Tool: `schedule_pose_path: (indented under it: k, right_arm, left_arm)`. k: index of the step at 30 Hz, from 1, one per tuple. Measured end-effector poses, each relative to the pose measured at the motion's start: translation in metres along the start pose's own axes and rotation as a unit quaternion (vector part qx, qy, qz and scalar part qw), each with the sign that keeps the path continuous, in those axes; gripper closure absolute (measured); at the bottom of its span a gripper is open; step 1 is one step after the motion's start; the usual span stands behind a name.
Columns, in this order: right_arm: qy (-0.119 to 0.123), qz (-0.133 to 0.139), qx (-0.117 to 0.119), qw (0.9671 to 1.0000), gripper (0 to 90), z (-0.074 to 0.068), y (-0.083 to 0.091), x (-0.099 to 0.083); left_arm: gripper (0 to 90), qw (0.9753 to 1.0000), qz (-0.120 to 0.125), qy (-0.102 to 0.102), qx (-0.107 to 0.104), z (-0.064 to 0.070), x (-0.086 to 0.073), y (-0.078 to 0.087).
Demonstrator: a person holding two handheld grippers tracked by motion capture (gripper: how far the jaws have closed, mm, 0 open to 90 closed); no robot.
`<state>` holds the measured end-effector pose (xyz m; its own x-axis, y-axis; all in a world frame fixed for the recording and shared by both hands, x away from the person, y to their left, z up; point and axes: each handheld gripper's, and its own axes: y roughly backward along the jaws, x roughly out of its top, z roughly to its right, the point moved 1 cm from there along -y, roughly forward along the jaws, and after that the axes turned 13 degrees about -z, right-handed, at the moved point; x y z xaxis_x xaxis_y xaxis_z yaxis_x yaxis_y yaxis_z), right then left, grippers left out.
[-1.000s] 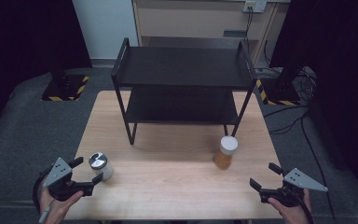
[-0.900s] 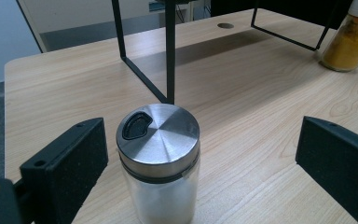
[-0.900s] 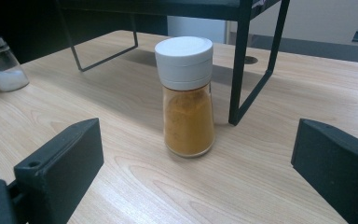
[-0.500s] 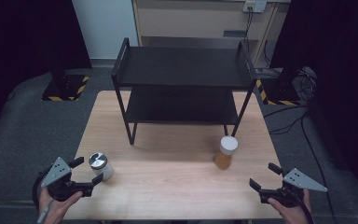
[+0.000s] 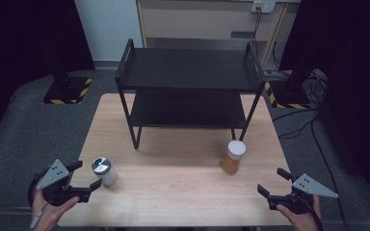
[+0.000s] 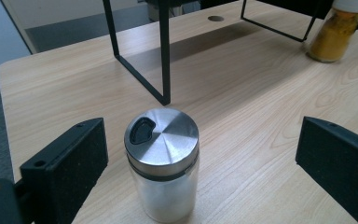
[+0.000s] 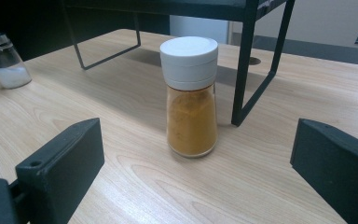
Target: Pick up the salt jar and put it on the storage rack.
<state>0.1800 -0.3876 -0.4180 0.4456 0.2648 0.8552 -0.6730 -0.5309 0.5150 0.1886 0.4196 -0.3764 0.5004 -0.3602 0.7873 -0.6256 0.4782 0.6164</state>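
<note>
Black shelf rack (image 5: 189, 91) stands at the table's (image 5: 183, 202) far side. Left gripper (image 5: 85, 175), jaws spread, flanks the steel-lidded shaker (image 6: 162, 163) off the rack's front-left leg. Right gripper (image 5: 273, 182), jaws apart and empty, faces the white-capped spice jar (image 7: 190, 95) beside the front-right leg.

Desk (image 6: 261, 93): pale wood grain, smooth, matt. Shaker (image 6: 162, 168): clear glass, brushed metal lid. Spice jar (image 7: 191, 100): clear, glossy, white plastic cap. Rack (image 5: 188, 72): matt black metal.

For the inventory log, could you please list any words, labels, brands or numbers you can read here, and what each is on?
None can be read.
Steel-lidded shaker: no label visible.
White-capped spice jar: no label visible.
Black rack: no markings.
Yellow-black stripes on the floor stands: a pattern, not text.
</note>
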Motion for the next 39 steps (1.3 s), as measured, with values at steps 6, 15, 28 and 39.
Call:
schedule_pose_path:
  k: [6,15,28,39]
  right_arm:
    - [0.001,0.001,-0.001,1.0000,3.0,0.000,0.000,0.000]
    - [0.002,-0.001,-0.002,1.0000,3.0,-0.001,0.000,0.000]
    - [0.003,-0.001,-0.003,1.0000,3.3,0.000,0.000,0.000]
    - [0.003,-0.001,-0.004,1.0000,3.4,0.000,0.000,0.000]
  left_arm:
    - [1.0,0.9995,-0.025,-0.017,0.004,-0.006,0.014,0.009]
    - [1.2,0.9981,-0.060,-0.013,0.000,-0.016,0.029,0.020]
    - [1.9,0.9963,-0.085,0.006,-0.003,-0.025,0.039,0.015]
    - [3.2,0.9927,-0.118,0.022,-0.014,-0.037,0.047,-0.005]
